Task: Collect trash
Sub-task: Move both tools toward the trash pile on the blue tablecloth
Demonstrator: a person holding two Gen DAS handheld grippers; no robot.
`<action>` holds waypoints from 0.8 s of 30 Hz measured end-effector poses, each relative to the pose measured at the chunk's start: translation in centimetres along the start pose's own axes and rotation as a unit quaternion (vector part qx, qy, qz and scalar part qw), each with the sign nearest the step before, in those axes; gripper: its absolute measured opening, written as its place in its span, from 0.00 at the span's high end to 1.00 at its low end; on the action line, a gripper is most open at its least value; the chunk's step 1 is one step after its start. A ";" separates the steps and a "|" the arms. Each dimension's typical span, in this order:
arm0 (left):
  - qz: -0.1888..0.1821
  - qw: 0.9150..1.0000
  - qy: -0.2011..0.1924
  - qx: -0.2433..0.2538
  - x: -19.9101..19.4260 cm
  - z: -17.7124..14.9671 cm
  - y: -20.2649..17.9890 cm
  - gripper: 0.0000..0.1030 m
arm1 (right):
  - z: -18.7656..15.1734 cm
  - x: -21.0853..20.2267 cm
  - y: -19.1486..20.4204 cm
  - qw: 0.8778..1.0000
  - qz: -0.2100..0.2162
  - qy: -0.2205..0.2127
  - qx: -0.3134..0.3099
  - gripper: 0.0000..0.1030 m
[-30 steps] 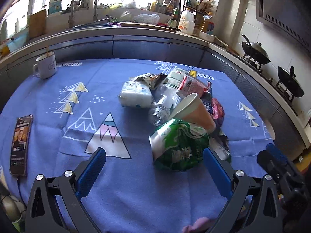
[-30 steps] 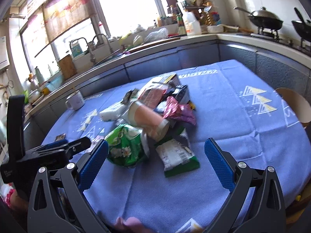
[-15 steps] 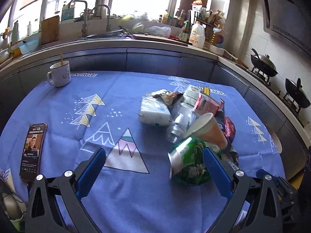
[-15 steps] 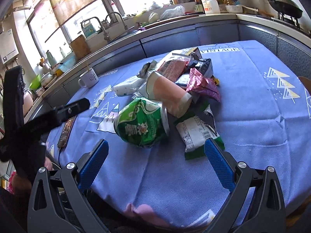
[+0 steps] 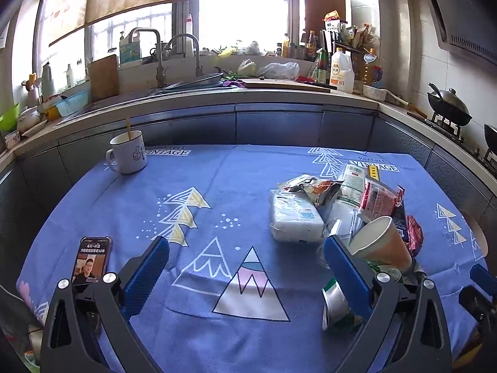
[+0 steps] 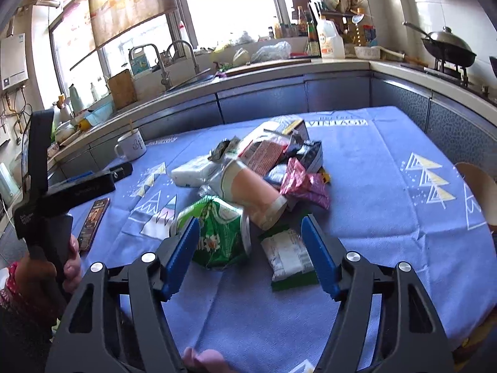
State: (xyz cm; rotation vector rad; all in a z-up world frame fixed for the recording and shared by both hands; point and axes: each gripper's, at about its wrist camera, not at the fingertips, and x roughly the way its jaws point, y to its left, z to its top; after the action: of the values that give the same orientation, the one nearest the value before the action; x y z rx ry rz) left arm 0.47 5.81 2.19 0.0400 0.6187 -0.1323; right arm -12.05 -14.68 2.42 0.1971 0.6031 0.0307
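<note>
- The right tongs are narrowing: a second ago their blue pads were spread wide, and now they are drawn in around the near end of the crushed green snack bag, though still released, with nothing clamped between them.
- The right wrist view is also sitting closer to the heap than before, so the right tongs are judged to be lining up on the green bag as the first piece to collect.
- The left tongs are pulling back and swinging left; the green bag that lay between their pads earlier is now half hidden behind the right-hand pad, and the space between them is showing only the blue tablecloth. They are spread wide and holding nothing.
- The trash is lying in one loose heap on the right half of the tabletop: the green bag nearest, a tipped paper cup leaning on it, a white tissue pack, a pink wrapper and a green-edged white sachet just beside the bag.
- The bag looks crumpled and light, likely to deform under the pads.
- A mug and a phone are lying well apart from the heap and are judged not to be trash.
</note>
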 end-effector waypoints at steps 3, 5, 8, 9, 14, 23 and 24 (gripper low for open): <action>-0.004 1.000 0.003 0.018 0.4 0.1 -1.1 0.08 | 0.6 -0.1 -1.0 1.000 -0.004 -0.011 0.017 0.34; -0.004 1.000 0.004 0.029 0.6 0.0 -1.7 0.09 | 0.7 0.0 -1.3 1.000 -0.004 -0.012 0.024 0.34; 0.000 0.999 0.008 0.038 0.7 -0.5 -2.6 0.09 | 0.5 0.3 -1.7 1.000 -0.004 -0.008 0.029 0.34; 0.000 0.999 0.010 0.038 0.9 -0.6 -2.6 0.09 | 0.4 0.5 -1.8 1.000 -0.004 -0.005 0.030 0.34; 0.000 0.999 0.023 0.030 1.7 -0.9 -1.9 0.04 | -0.5 1.3 -2.7 0.999 -0.017 0.007 0.029 0.33; -0.101 0.992 0.075 0.004 2.9 -2.4 -0.7 0.12 | -3.3 4.8 -4.4 0.997 -0.035 0.069 0.025 0.33; -0.114 0.990 0.083 0.007 3.1 -2.5 -1.1 0.16 | -3.5 5.4 -4.5 0.996 -0.032 0.078 0.022 0.34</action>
State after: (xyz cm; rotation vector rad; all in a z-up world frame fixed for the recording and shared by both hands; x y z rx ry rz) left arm 1.40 4.61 -1.68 -0.0073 0.7885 -0.3581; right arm -9.77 -17.97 -4.31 0.2192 0.7669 -0.0302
